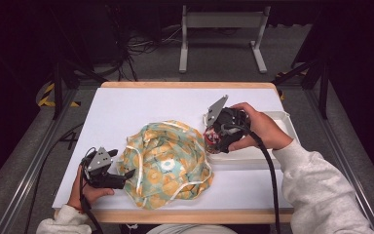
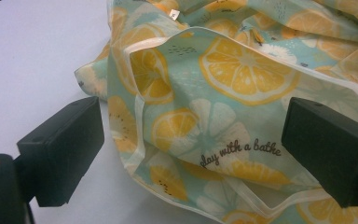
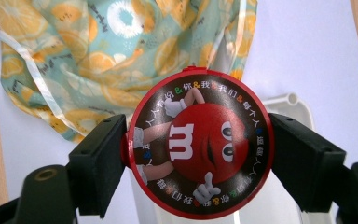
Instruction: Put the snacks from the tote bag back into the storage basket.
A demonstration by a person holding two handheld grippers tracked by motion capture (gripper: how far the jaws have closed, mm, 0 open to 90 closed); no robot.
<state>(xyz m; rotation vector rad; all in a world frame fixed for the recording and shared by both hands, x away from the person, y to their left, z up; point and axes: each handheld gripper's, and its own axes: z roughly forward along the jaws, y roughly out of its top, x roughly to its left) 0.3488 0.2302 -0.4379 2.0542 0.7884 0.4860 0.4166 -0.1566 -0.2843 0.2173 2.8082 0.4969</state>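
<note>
Round red candy tin with cartoon lid (image 3: pixel 200 144) clamped between right tool (image 3: pixel 198 161) jaws, held above white plastic tray (image 1: pixel 277 155) at tabletop's right side, just beside bag's right edge. Crumpled teal fabric bag with orange-slice print and white trim (image 1: pixel 168 163) lying mid white tabletop (image 1: pixel 126 112). Left tool (image 2: pixel 193 154) released, jaws wide apart either side of bag's near-left edge, low over tabletop, pads not pressing fabric.
</note>
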